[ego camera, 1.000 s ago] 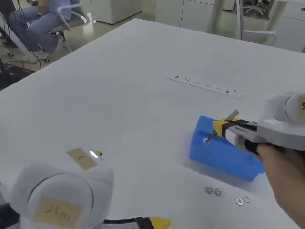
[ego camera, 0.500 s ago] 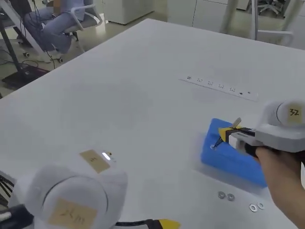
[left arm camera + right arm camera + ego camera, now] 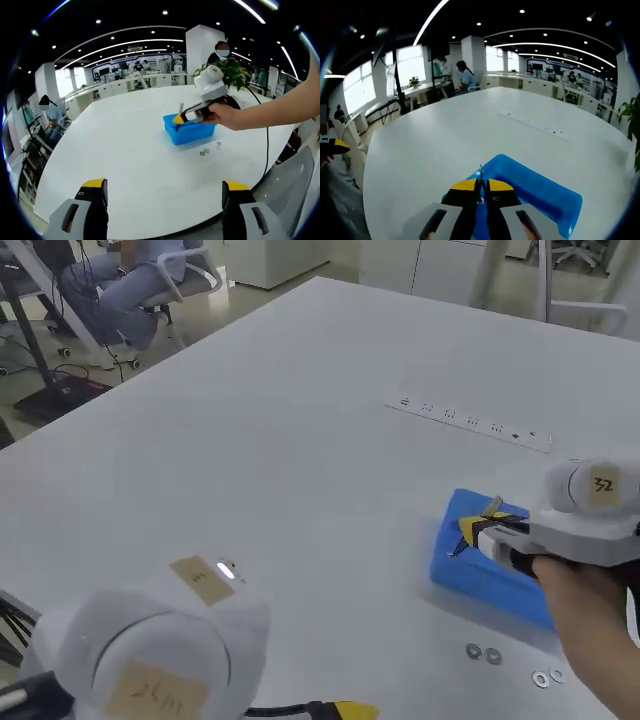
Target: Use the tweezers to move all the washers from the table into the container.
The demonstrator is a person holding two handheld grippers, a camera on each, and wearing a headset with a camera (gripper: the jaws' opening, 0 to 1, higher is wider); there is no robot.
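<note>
Directly over the container (image 3: 480,575): tweezers (image 3: 480,175) in a tight pinch

The right gripper (image 3: 481,192) has its fingers (image 3: 464,186) pressed almost together, clamping the tweezers between the yellow pads. The thin metal tip pokes out ahead and points down into the blue container. Whether the tip carries a washer cannot be told. In the head view a hand (image 3: 588,602) holds this gripper, reaching over the container from the right. The left gripper (image 3: 162,205) has its fingers (image 3: 94,200) spread wide with nothing between them, above bare counter (image 3: 300,440) and well apart from the container. The container is an open, rectangular blue tray; its inside is too blurred to tell what it holds. Four washers (image 3: 483,653) lie on the counter near the container's near side, in two pairs: small silvery rings, lying flat.
</note>
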